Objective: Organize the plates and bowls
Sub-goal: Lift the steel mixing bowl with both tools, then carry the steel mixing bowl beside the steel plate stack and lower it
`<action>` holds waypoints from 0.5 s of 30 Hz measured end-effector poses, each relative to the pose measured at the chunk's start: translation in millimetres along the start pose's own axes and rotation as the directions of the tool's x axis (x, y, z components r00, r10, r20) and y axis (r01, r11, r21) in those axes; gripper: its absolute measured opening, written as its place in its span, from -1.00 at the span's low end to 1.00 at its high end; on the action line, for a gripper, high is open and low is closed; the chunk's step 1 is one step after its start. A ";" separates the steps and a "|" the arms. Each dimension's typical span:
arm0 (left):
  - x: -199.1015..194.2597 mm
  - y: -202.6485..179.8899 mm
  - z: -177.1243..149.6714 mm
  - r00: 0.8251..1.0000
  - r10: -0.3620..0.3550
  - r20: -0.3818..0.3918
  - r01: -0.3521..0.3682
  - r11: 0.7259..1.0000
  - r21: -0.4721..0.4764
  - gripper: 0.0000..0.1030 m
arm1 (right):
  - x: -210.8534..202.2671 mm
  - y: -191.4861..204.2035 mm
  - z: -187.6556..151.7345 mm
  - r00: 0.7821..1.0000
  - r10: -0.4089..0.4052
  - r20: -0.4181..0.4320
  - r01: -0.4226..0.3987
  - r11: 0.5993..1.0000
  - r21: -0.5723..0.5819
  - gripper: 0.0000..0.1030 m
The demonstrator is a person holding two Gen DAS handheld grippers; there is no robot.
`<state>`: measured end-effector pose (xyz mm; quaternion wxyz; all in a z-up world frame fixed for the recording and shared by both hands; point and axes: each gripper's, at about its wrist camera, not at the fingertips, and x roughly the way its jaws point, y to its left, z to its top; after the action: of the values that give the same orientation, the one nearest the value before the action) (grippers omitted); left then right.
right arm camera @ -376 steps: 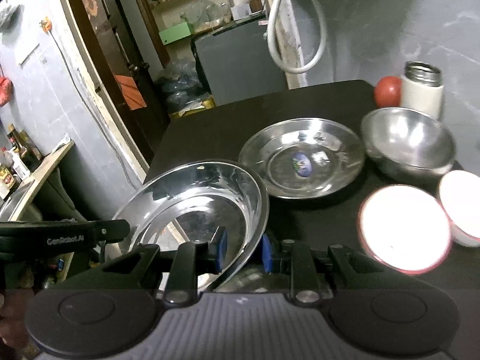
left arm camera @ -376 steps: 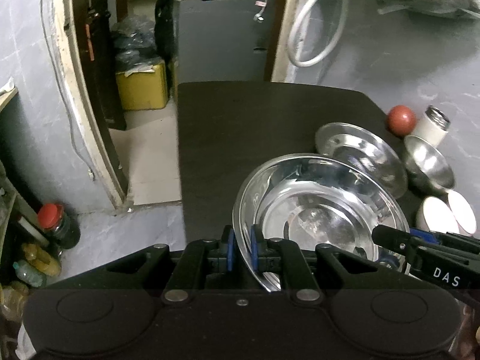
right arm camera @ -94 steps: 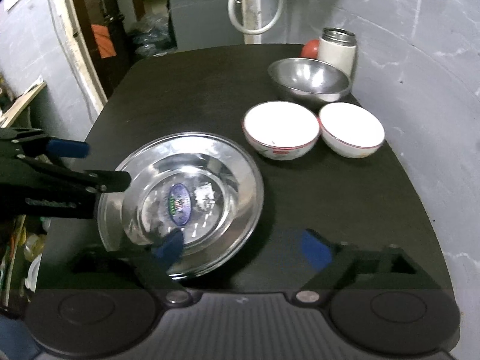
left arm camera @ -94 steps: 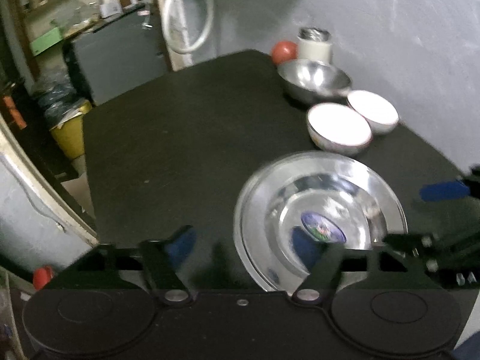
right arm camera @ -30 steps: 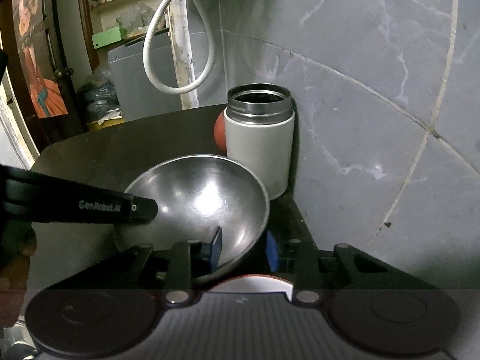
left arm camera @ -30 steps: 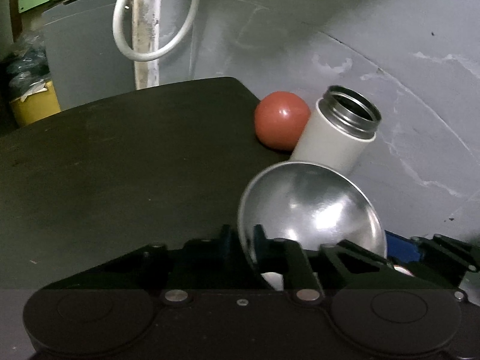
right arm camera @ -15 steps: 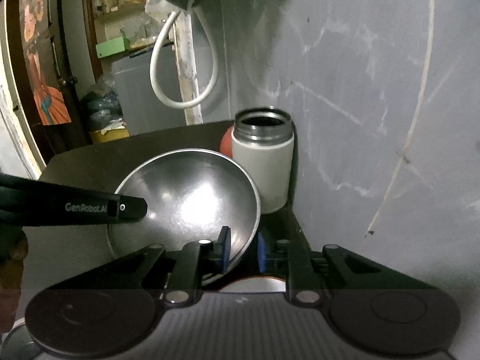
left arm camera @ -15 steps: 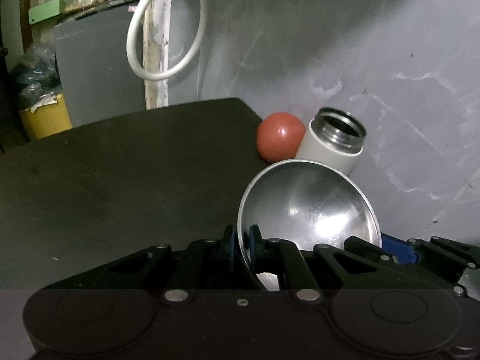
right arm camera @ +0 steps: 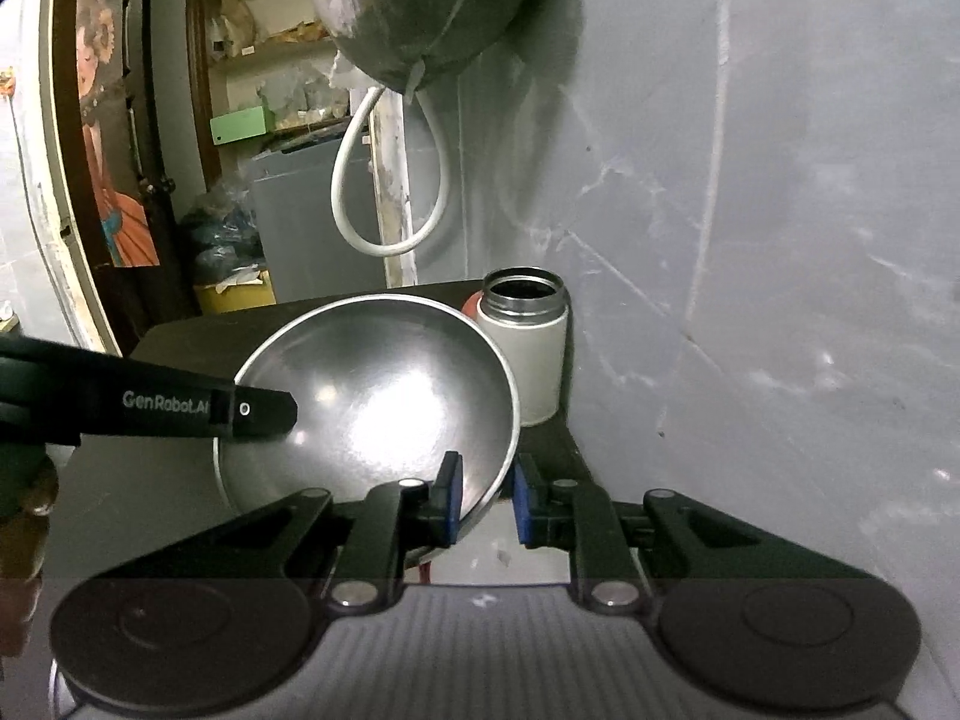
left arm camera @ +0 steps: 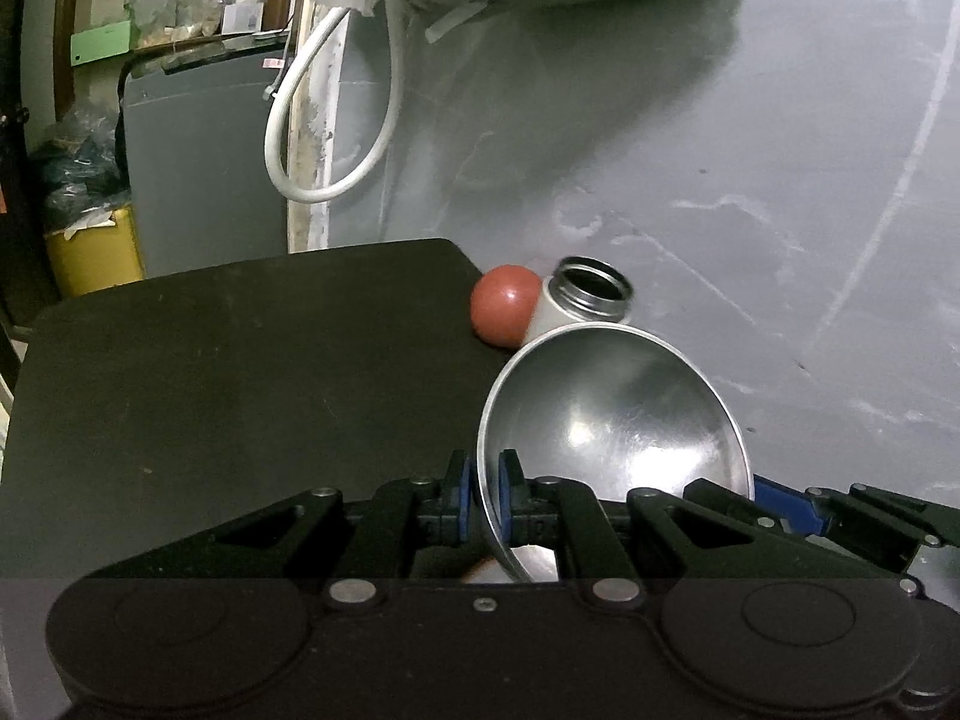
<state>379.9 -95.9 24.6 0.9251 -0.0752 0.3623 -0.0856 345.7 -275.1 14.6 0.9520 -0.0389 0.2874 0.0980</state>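
A steel bowl (left arm camera: 618, 414) hangs tilted above the black table (left arm camera: 240, 360), gripped from both sides. My left gripper (left arm camera: 483, 498) is shut on its left rim. In the right wrist view the same bowl (right arm camera: 372, 396) has its right rim between the blue pads of my right gripper (right arm camera: 486, 498), which is shut on it. The left gripper (right arm camera: 264, 408) reaches in from the left there. Under the bowl a bit of a white bowl (right arm camera: 492, 558) shows; the rest is hidden.
A white flask (left arm camera: 591, 294) with an open steel mouth stands just behind the bowl, against the grey wall (left arm camera: 750, 180). A red ball (left arm camera: 504, 303) lies beside it. A white hose (left arm camera: 312, 120) hangs past the table's far edge. A hand (right arm camera: 24, 516) shows at the left.
Both grippers have risen with the steel bowl, so the flask and ball sit lower and farther. The right gripper's pads closed in on the rim during the last second.
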 end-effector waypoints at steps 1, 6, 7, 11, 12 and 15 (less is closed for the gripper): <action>-4.0 -2.0 -2.7 1.000 -0.005 -0.001 0.005 1.000 0.001 -0.82 | -6.4 -0.3 -2.9 1.000 -0.003 0.000 0.003 1.000 0.003 -0.62; -20.6 -14.7 -22.1 0.999 -0.039 -0.026 0.039 0.999 0.019 -0.82 | -36.1 -4.5 -22.6 1.000 -0.026 -0.013 0.027 0.999 0.017 -0.62; -22.4 -18.0 -26.2 0.998 -0.047 -0.037 0.048 0.999 0.026 -0.82 | -41.4 -5.9 -27.2 0.999 -0.031 -0.019 0.031 0.999 0.022 -0.62; -28.7 -30.3 -43.1 0.993 -0.086 -0.085 0.090 0.995 0.049 -0.82 | -61.8 -14.0 -47.4 0.997 -0.052 -0.053 0.054 0.998 0.044 -0.62; -28.6 -32.9 -47.5 0.991 -0.095 -0.099 0.101 0.993 0.054 -0.82 | -67.0 -16.1 -52.9 0.996 -0.058 -0.063 0.061 0.997 0.051 -0.62; -29.2 -41.0 -60.3 0.982 -0.118 -0.145 0.129 0.989 0.070 -0.82 | -80.9 -22.6 -69.5 0.993 -0.071 -0.093 0.078 0.994 0.070 -0.62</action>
<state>313.3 -134.2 8.3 0.8924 -0.0547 0.4177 -0.1620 246.9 -319.5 2.0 0.9418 -0.0189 0.3319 0.0499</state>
